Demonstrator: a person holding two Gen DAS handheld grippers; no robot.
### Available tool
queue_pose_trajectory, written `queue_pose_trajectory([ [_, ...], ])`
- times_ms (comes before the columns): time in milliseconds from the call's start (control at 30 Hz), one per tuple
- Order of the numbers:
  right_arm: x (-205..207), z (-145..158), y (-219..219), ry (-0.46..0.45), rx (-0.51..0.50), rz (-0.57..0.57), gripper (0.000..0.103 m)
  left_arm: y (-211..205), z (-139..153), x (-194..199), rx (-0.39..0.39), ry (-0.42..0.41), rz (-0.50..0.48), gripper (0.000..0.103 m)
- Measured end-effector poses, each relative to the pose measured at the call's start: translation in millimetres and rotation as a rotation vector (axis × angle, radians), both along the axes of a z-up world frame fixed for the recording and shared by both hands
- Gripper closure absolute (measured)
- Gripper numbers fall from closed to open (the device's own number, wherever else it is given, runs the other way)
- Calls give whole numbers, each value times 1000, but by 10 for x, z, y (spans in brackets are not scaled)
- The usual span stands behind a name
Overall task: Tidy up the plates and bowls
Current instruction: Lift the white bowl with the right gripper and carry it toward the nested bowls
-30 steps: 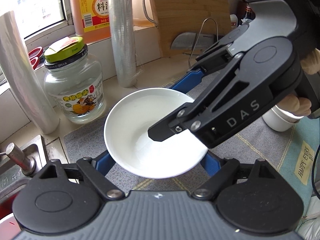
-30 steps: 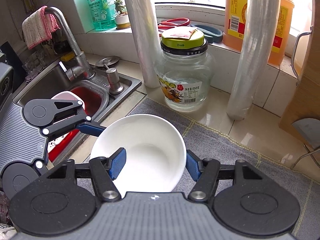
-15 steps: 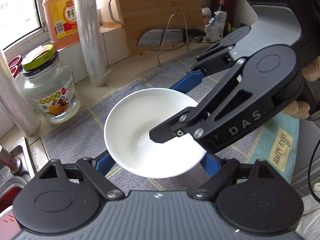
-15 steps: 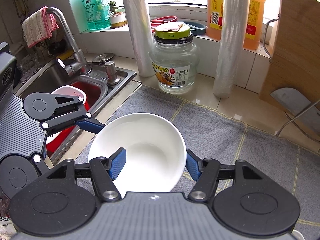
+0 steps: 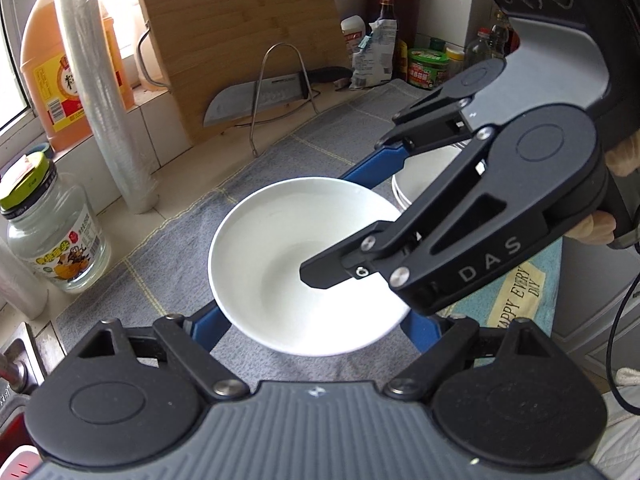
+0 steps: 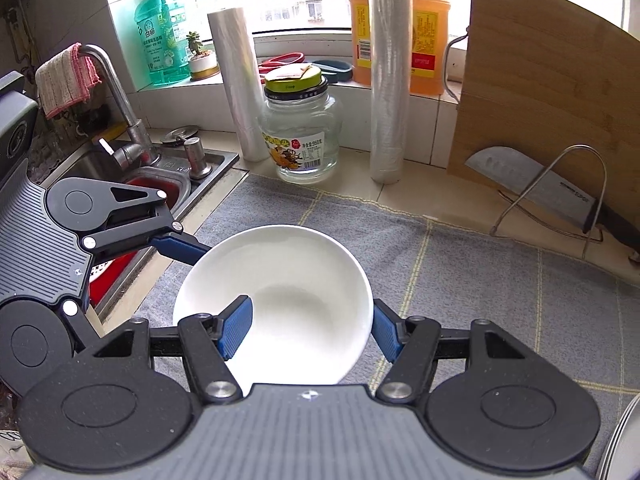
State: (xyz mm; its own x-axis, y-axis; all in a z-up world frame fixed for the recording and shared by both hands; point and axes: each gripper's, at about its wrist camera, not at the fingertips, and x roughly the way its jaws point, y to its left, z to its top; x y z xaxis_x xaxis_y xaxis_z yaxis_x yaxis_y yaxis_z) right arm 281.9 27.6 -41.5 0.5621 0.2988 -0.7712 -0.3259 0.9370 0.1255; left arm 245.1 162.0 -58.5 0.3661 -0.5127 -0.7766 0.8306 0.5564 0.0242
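Note:
A white bowl [image 5: 280,256] is held above the grey mat [image 5: 168,264]; it also shows in the right wrist view [image 6: 296,292]. My left gripper [image 5: 316,320] has its blue pads against the bowl's two sides and is shut on it. My right gripper [image 6: 308,328] is shut on the same bowl, one pad inside the rim, the other outside. In the left wrist view the right gripper [image 5: 360,224] reaches in from the right. A stack of white dishes [image 5: 420,176] stands on the mat behind it.
A glass jar [image 6: 302,136], two plastic-wrap rolls [image 6: 386,72], an orange bottle [image 6: 424,20], a wooden board [image 6: 552,92] and a cleaver on a wire rack [image 6: 532,180] line the back. The sink [image 6: 156,184] with a faucet lies left. A metal rim [image 6: 622,444] shows bottom right.
Both grippers have carried the bowl to the right, away from the sink and jar, over the mat and near the dish stack. The grip on the bowl is unchanged.

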Motion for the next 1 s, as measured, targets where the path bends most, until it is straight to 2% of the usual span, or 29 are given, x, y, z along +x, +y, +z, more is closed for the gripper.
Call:
queue_pose_trajectory([
  [367,-197,44,-604,-6,-1,-11,33,-598,-22,-184,11,15,-8,13],
  [1000,-306,53,-1321,-19,-23,-112,33,-1345,-49,-112,17,17,-98,13],
])
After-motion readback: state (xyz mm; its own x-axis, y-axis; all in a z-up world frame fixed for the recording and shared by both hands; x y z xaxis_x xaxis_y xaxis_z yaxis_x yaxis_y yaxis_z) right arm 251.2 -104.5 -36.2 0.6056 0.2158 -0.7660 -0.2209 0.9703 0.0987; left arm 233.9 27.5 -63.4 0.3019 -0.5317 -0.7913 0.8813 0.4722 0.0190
